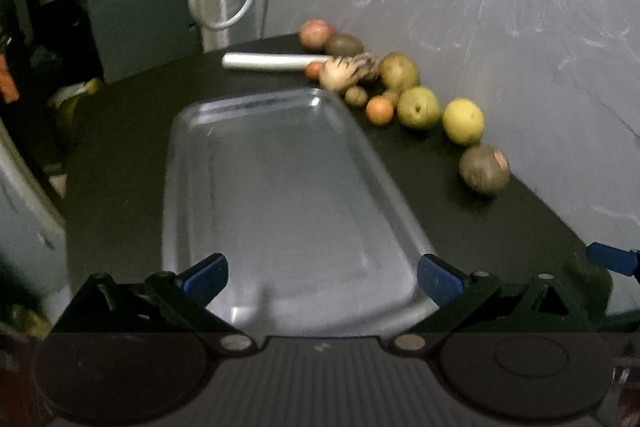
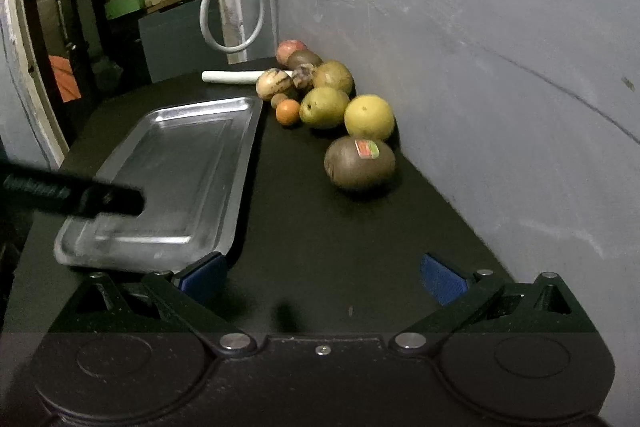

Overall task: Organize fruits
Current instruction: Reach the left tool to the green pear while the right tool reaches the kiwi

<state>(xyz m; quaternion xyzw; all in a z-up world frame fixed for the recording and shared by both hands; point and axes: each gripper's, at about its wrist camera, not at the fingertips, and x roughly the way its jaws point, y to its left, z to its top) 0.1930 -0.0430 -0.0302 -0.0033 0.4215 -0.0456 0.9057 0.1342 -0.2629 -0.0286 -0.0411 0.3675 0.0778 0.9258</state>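
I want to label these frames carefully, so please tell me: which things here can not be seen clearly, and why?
- Small brown fruits, right wrist view: half hidden behind the small orange fruit; kind unclear.
- Striped fruits, left wrist view: motion blur smears them.
- Sticker on the brown fruit: print too small to read.
- Tray near edge, left wrist view: covered by the left gripper body.
- White tube: its far end hidden behind the fruit.

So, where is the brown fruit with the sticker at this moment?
In the right wrist view the brown fruit with the sticker lies on the black table, right of the metal tray, closest to the camera in the row, beside the yellow fruit.
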